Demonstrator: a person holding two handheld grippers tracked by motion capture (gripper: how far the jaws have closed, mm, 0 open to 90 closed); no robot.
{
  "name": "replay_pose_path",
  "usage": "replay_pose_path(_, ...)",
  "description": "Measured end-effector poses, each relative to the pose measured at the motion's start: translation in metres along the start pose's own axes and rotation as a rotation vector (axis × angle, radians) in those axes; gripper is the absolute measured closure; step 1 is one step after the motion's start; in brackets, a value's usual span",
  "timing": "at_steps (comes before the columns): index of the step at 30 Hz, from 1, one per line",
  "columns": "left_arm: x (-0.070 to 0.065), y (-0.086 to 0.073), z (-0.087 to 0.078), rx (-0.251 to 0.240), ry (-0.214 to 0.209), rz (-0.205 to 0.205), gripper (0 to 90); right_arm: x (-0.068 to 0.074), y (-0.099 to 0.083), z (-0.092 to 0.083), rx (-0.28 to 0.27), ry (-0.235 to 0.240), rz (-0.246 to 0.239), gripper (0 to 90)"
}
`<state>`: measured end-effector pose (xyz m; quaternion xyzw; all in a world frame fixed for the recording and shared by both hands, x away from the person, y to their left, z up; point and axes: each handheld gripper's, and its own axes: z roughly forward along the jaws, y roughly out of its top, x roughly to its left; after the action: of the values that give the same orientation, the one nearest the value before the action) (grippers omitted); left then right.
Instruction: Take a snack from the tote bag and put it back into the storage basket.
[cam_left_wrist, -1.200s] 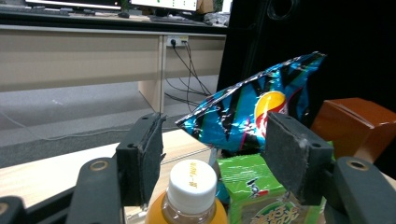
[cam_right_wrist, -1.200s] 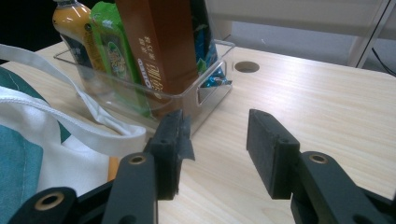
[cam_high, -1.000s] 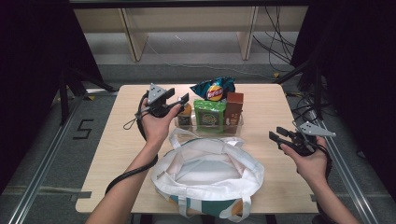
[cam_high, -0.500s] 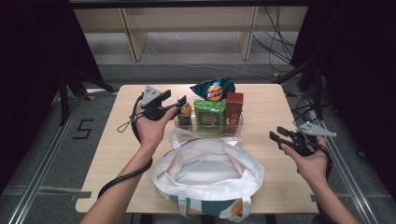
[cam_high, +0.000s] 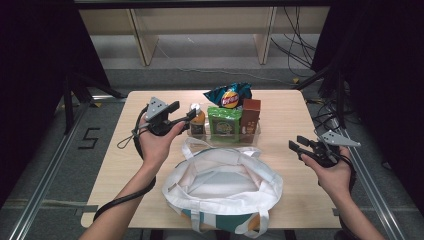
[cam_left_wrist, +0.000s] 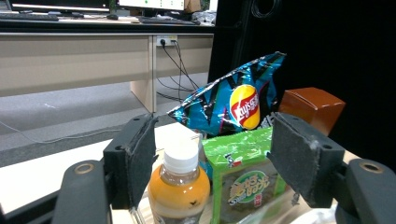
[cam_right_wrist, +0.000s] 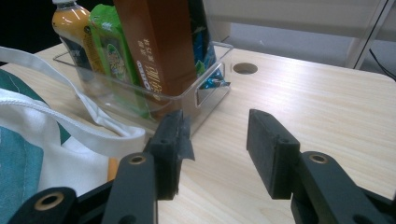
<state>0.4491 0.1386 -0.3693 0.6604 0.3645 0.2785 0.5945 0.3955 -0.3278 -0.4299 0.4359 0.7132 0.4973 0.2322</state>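
Four groceries stand in the clear tray (cam_high: 252, 136) at the far middle of the bench (cam_high: 290, 107): an orange juice bottle (cam_high: 197, 121) at its left end, then a green packet (cam_high: 224, 123), a brown carton (cam_high: 250, 116) at its right end, and a blue crisp bag (cam_high: 229, 95) behind them. Just left of the tray the left claw (cam_high: 186, 116) points at the bottle, jaws apart and just opened wider, with nothing pressed between them; the left gripper view frames the bottle's white cap (cam_left_wrist: 180, 157) between its pads. Right of the tray, near the bench edge, the right claw (cam_high: 296, 145) hangs half spread and empty. Nearer the person than the tray, the white tote bag (cam_high: 223, 187) lies open and looks empty. Judging by this, packing has barely begun: no item is gripped, and all four remain to be moved.
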Motion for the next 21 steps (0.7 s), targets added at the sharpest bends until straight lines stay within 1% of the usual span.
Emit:
replay_pose_path(2, -0.002, -0.001, -0.005, 0.002, -0.007, -0.001, 30.8, 0.000, 0.000, 0.000, 0.003, -0.001, -0.005, 57.0)
replay_pose_path(3, -0.002, -0.001, -0.006, 0.004, -0.010, 0.006, 30.8, -0.002, 0.000, 0.001, -0.001, 0.004, -0.024, 57.0)
replay_pose_path(5, -0.003, -0.001, -0.010, 0.005, -0.014, 0.007, 30.5, -0.003, 0.000, 0.002, -0.005, 0.010, -0.033, 57.0)
replay_pose_path(6, -0.003, -0.002, -0.012, 0.002, -0.013, -0.003, 30.5, -0.003, 0.000, 0.002, -0.006, 0.010, -0.031, 57.0)
replay_pose_path(7, -0.003, -0.003, -0.014, -0.003, -0.014, 0.000, 30.5, -0.002, 0.000, 0.002, -0.006, 0.013, -0.022, 57.0)
replay_pose_path(10, -0.004, -0.004, -0.018, -0.002, -0.016, 0.000, 30.5, -0.002, 0.000, 0.002, -0.007, 0.013, -0.023, 57.0)
replay_pose_path(13, -0.005, -0.007, -0.024, 0.004, -0.011, 0.013, 30.5, -0.002, 0.000, 0.002, -0.007, 0.013, -0.023, 57.0)
replay_pose_path(14, -0.006, -0.008, -0.026, 0.002, -0.012, 0.007, 30.5, -0.002, 0.000, 0.002, -0.006, 0.012, -0.022, 57.0)
replay_pose_path(15, -0.006, -0.009, -0.028, 0.002, -0.010, 0.001, 30.5, 0.000, -0.001, 0.001, -0.004, 0.004, -0.009, 57.0)
replay_pose_path(18, -0.005, -0.013, -0.034, 0.010, -0.006, 0.009, 30.5, 0.000, -0.001, 0.001, -0.004, 0.002, -0.009, 56.9)
replay_pose_path(19, -0.006, -0.014, -0.036, 0.012, -0.005, 0.000, 30.5, 0.000, -0.001, 0.001, -0.004, 0.004, -0.006, 56.9)
replay_pose_path(21, -0.006, -0.017, -0.040, 0.019, -0.005, 0.008, 30.5, 0.001, -0.001, 0.002, -0.001, 0.005, 0.001, 57.0)
